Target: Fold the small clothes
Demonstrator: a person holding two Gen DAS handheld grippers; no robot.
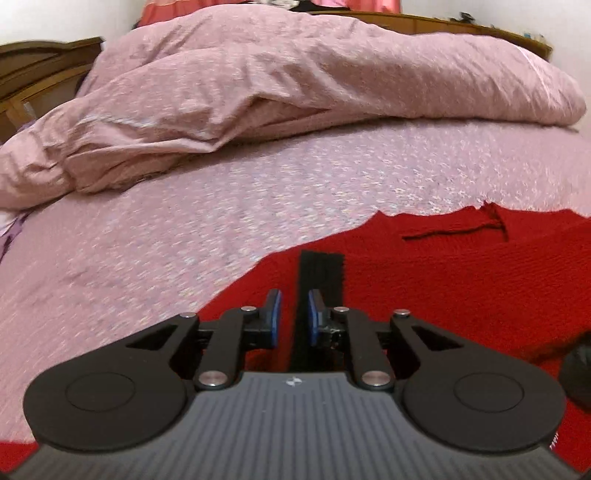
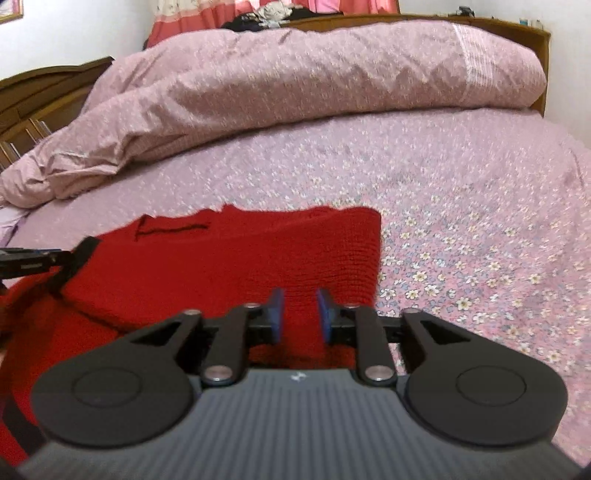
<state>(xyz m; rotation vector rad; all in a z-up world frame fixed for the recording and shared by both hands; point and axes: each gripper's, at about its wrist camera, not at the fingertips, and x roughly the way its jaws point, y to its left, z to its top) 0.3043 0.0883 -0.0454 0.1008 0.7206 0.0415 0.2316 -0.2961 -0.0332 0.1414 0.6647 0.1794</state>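
— Where's the red knit garment [image 2: 236, 266] right now?

— Flat on the bed [image 2: 461, 221], on the flowered pink sheet, at the near edge. Its far right corner is square and neat; a loose dark thread [image 1: 461, 230] trails across its far edge.

— And the left tongs [image 1: 294, 317]?

— Low over the left part of the garment. There's a narrow gap between the blue pads [image 1: 275, 314], and a black strap [image 1: 320, 280] runs forward from between them over the red knit. I can't tell whether the pads press on that strap or just stand beside it.

— The right tongs [image 2: 301, 314]?

— Released. The pads [image 2: 325, 314] stand clearly apart, with only red knit showing through the gap, below them; nothing is pinched. They're over the garment's right side, near its right edge.

— Do the two come close to each other?

— The left one shows at the left edge of the right camera's view, well apart from the right one.

— What's behind?

— A rumpled pink duvet [image 1: 295, 85] heaped across the far side of the bed, and a wooden bed frame [image 2: 480, 24] beyond that.
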